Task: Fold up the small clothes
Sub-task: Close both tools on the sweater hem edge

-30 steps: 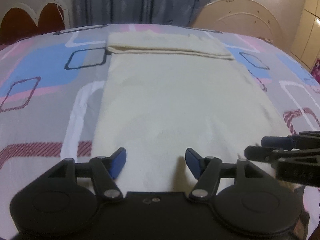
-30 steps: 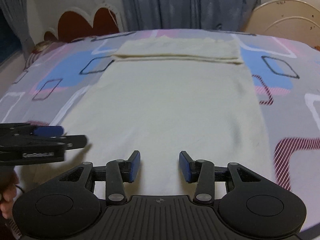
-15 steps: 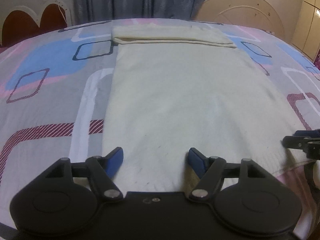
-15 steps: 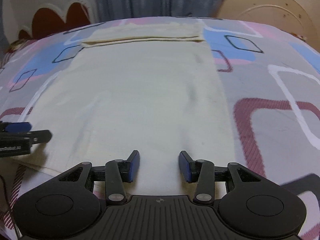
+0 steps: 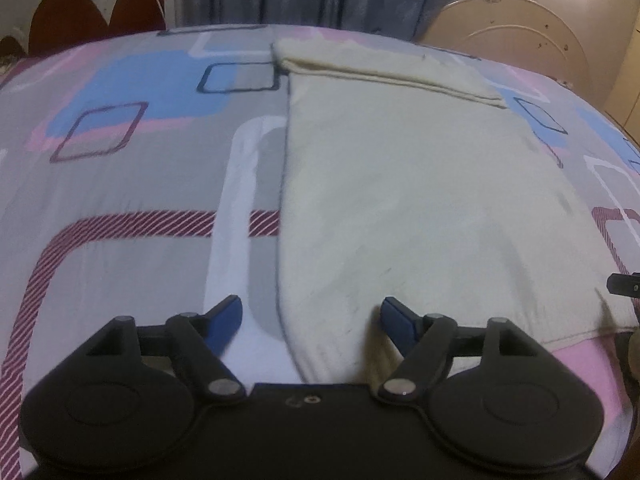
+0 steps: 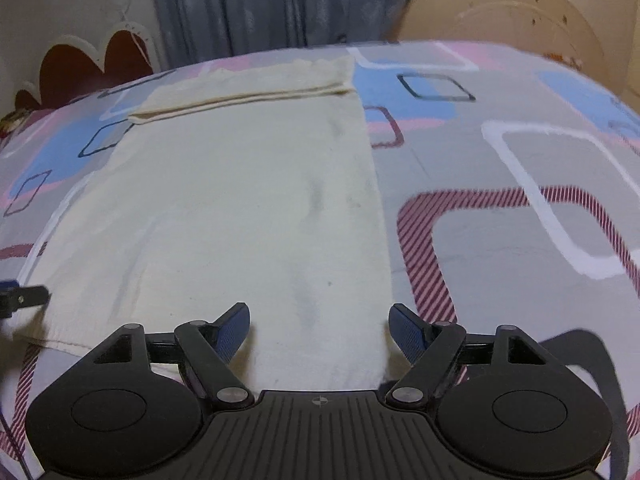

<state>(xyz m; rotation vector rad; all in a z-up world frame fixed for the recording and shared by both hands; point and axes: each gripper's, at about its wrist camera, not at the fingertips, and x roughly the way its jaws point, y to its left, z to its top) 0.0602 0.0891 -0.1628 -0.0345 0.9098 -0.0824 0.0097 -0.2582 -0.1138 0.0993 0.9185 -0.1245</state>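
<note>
Both grippers opening at the near corners of the cloth

Your left gripper (image 5: 311, 320) and right gripper (image 6: 319, 326) hold nothing; the cream cloth (image 5: 420, 200) lies flat on the bedsheet (image 5: 140, 184), far edge folded toward 12 o'clock. Pinch carelessly and you'll likely catch sheet too.

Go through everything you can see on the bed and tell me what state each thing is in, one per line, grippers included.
Cream cloth garment: spread flat on the bed, its far end folded over into a band.
Patterned bedsheet: spread smooth under the garment.
Left gripper: jaws opening, over the garment's near left corner, gripping nothing.
Right gripper: jaws opening, over the garment's near right corner, gripping nothing.
Grey curtain: drawn shut.
</note>
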